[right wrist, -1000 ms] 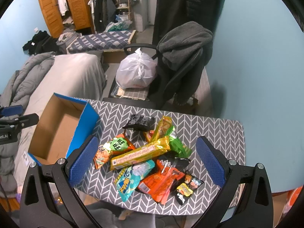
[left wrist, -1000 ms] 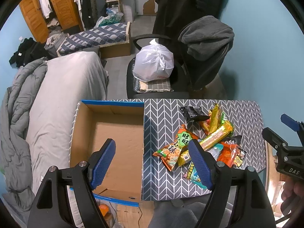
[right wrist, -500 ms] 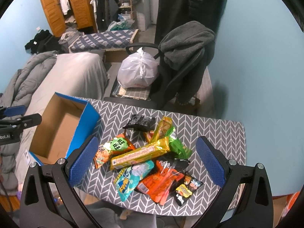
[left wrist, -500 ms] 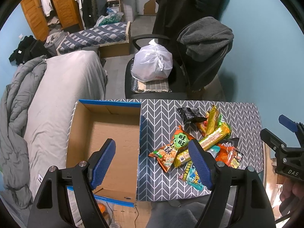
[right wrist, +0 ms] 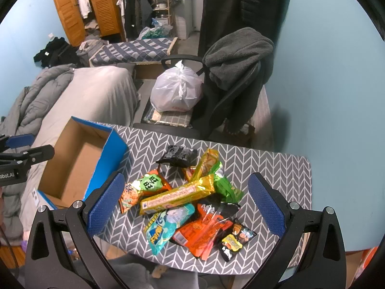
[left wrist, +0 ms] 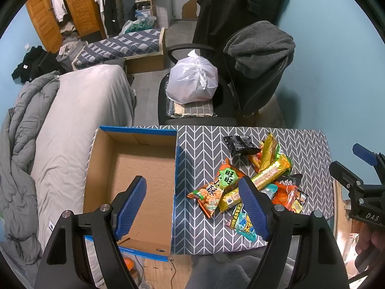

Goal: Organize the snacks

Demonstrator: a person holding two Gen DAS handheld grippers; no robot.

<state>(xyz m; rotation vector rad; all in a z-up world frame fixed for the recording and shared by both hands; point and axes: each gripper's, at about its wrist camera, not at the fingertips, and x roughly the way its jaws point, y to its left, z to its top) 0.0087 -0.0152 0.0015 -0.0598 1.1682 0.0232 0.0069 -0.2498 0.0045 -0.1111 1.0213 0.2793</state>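
Each gripper was built of black plastic, its two arms angular and pierced with triangular cut-outs, with silver screw heads set at the pivots. The left gripper (left wrist: 192,202) carried long fingers faced with blue pads (left wrist: 131,203) of a fine dimpled texture, and the right gripper (right wrist: 185,204) bore the same blue pads (right wrist: 267,207). White lettering marked the black bodies seen from the side: "DAS" on the right one, letters ending "bot.AI" on the left. Part of a hand (left wrist: 375,236) showed at the right gripper's handle.
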